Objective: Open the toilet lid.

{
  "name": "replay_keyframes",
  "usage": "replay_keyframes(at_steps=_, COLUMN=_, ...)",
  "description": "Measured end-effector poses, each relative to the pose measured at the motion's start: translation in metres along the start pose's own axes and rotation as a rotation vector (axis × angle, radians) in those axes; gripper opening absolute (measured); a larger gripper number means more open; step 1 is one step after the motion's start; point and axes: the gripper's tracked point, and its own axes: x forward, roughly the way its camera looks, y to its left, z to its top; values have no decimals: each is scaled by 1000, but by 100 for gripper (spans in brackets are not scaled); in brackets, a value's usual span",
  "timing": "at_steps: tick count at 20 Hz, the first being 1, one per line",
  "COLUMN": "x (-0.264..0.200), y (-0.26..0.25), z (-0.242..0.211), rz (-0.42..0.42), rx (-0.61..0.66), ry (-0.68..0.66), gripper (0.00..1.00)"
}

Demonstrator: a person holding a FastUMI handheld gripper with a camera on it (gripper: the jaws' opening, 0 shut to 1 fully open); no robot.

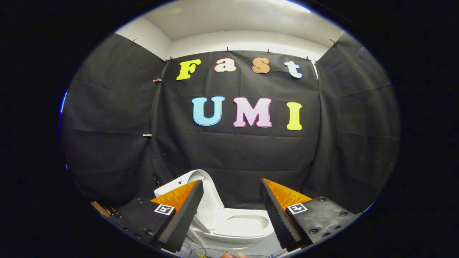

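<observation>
Hovering with its fingers wide and holding nothing, the handheld two-finger gripper (231, 211) framed the glossy white ceramic toilet (222, 222) just beyond. Its white plastic lid (206, 195) stood upright, the bowl exposed, so the opening appeared complete.

The tool's (231, 211) left finger (181, 218) covers the left side of the toilet (229, 224), including the join of its raised lid (209, 199) with the tank (168, 188). The right finger (278, 216) hides the seat's (247, 224) right rim. The toilet's base is lost below. Near the fingers, thin cables (195, 247) and a small pinkish thing (233, 254) are cut off, too little showing to identify.
</observation>
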Motion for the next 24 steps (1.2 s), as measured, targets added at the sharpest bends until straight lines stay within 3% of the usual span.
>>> replay_keyframes(at_steps=24, x=-3, y=2, z=4, rz=10, rx=-15, ry=1, gripper=98)
